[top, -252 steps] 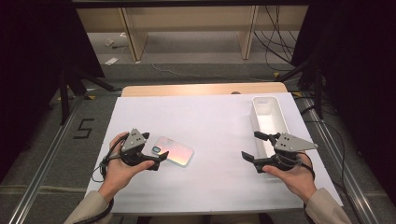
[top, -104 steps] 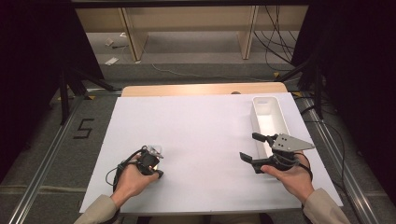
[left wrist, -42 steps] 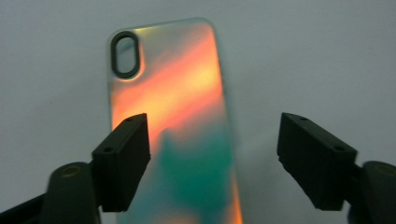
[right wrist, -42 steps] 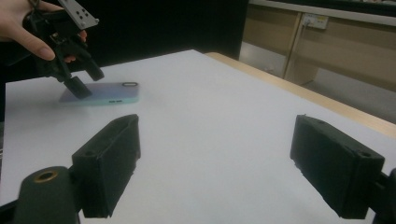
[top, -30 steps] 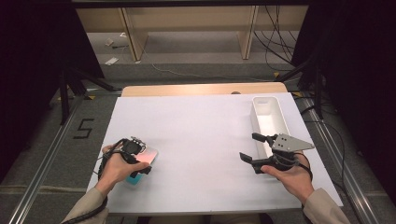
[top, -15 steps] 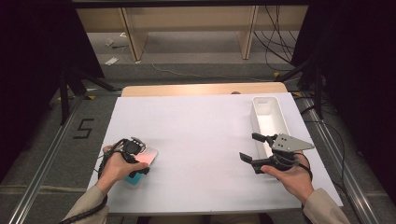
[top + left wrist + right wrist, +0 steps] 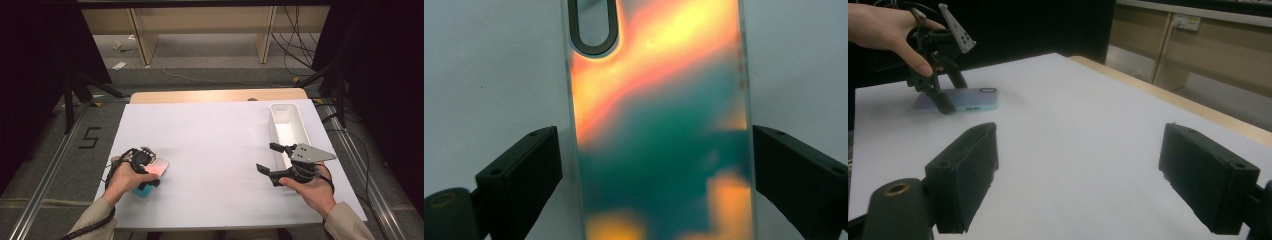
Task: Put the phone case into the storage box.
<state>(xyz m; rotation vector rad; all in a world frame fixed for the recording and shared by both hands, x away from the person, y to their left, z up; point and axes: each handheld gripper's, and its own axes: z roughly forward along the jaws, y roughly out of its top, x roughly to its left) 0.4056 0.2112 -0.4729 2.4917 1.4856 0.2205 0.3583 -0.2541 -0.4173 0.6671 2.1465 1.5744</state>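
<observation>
The left tongs (image 7: 651, 165) now straddle the iridescent orange-teal phone case (image 7: 659, 125) near the white desk's (image 7: 215, 145) edge, jaws apart, not yet clamped. The right tongs (image 7: 1093, 185) hover apart, empty. A grasp looks imminent.

A phone case (image 7: 152, 169) lies flat on the worktop (image 7: 215, 145) at its near left, between the left gripper (image 7: 145, 172) jaws. A tray (image 7: 287, 131) stands along the right edge, with the right gripper (image 7: 270, 160) just before it, well apart from the case.
</observation>
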